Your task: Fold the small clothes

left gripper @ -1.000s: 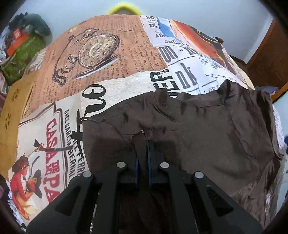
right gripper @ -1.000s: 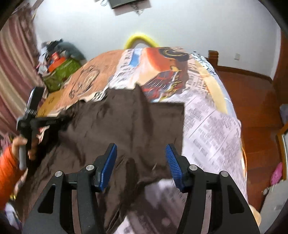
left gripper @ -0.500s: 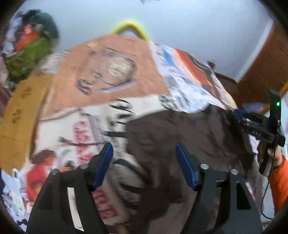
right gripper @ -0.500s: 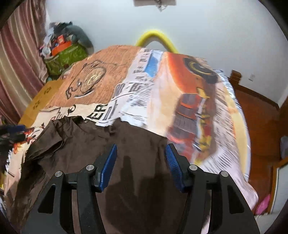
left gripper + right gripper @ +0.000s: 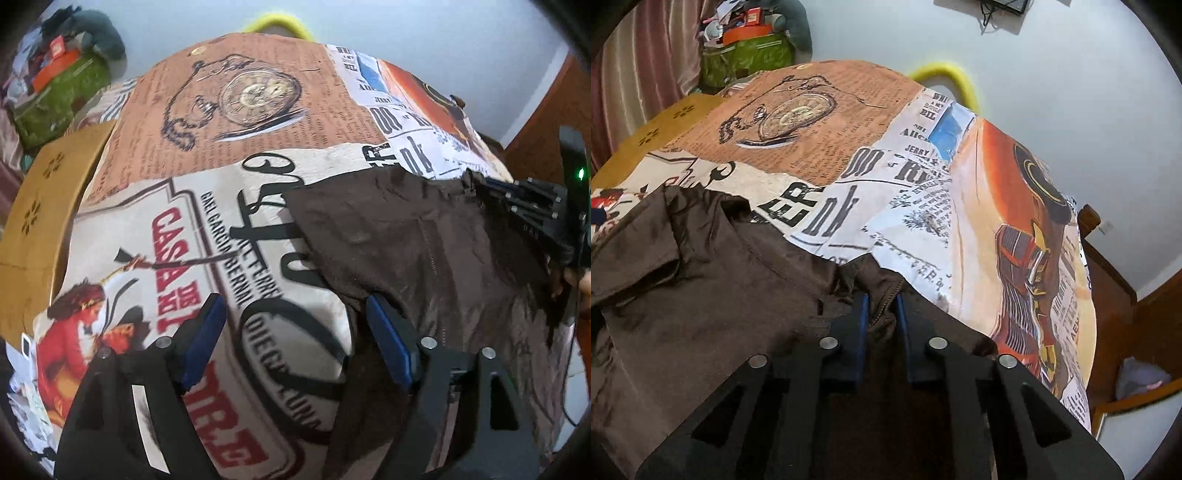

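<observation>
Brown garment (image 5: 713, 295) lies crosswise, corner pinched in right tool (image 5: 880, 295).

Each tool is a matte black plastic frame with two broad angular arms pierced by long triangular cut-outs. On the left tool (image 5: 295, 343) four round silver screw heads sit along the tops of the arms, and ribbed blue pads (image 5: 388, 347) line the inner faces of the fingers; a pale strip shows on its left arm. The right tool (image 5: 881, 306) has the same black frame, four silver screws and blue pads. Seen from the left wrist, the right tool (image 5: 532, 206) shows rows of small screws, a lit green lamp on a black upright block, a thin black cable, and an orange sleeve (image 5: 585, 332) behind it.
</observation>
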Demonstrator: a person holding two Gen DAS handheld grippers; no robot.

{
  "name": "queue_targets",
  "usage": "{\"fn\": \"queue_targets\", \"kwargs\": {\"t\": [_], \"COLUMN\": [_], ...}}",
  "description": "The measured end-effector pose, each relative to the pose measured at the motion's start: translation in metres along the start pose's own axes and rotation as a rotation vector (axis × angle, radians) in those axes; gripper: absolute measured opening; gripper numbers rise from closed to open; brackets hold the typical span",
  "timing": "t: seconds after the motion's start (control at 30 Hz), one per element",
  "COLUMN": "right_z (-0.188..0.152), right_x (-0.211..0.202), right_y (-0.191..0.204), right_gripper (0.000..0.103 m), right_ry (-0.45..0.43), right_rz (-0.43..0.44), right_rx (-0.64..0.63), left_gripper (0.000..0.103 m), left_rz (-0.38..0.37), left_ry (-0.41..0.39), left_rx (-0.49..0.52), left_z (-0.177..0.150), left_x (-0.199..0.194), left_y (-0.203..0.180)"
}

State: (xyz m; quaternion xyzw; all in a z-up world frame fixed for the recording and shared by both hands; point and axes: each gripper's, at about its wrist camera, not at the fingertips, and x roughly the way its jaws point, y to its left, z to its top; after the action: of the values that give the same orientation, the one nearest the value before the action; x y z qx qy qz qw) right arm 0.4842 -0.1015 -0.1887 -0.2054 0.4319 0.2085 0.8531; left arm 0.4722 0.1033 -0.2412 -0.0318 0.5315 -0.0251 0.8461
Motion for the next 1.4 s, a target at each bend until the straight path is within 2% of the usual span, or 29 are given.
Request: {"fn": "queue_targets", "kwargs": {"t": [0.1, 0.23, 0.3, 0.4, 0.57, 0.7, 0.87, 1.03, 1.2, 1.4], "right_z": [0.005, 0.011, 0.010, 0.003, -0.024, -0.055, -0.106, -0.139, -0.136, -0.112], "right_x": [0.004, 0.001, -0.010, -0.044, -0.101, -0.125, -0.120, -0.105, -0.100, -0.081], "right_y": [-0.003, -0.001, 0.000, -0.004, -0.024, -0.050, -0.075, -0.088, -0.090, -0.113], "right_gripper": [0.010, 0.010, 0.010, 0.013, 0.042, 0.049, 0.050, 0.050, 0.050, 0.050], "right_ry": [-0.008, -0.002, -0.017, -0.063, -0.158, -0.151, -0.051, 0.016, -0.030, -0.052], "right_rz": [-0.055, -0.074, -0.057, 0.020, 0.046, 0.035, 0.042, 0.115, 0.085, 0.036], "right_rx": [0.017, 0.024, 0.020, 0.031, 0.107, 0.209, 0.357, 0.503, 0.524, 0.535], "left_gripper": [0.079, 0.081, 0.081, 0.081, 0.081, 0.081, 0.081, 0.087, 0.094, 0.101], "left_rz": [0.062, 0.147, 0.159, 0.172, 0.152, 0.151, 0.151, 0.174, 0.183, 0.158], "left_ry": [-0.014, -0.022, -0.021, -0.031, -0.057, -0.065, -0.011, -0.004, -0.027, -0.009], "left_rx": [0.043, 0.049, 0.046, 0.042, 0.022, 0.027, 0.024, 0.043, 0.044, -0.005], "left_z": [0.003, 0.008, 0.009, 0.007, -0.005, -0.023, -0.047, -0.071, -0.087, -0.086], "left_x": [0.008, 0.015, 0.014, 0.004, -0.020, -0.031, -0.023, -0.019, -0.022, -0.017], "left_y": [-0.010, -0.008, -0.006, -0.003, -0.002, -0.009, -0.012, -0.015, -0.014, -0.006]}}
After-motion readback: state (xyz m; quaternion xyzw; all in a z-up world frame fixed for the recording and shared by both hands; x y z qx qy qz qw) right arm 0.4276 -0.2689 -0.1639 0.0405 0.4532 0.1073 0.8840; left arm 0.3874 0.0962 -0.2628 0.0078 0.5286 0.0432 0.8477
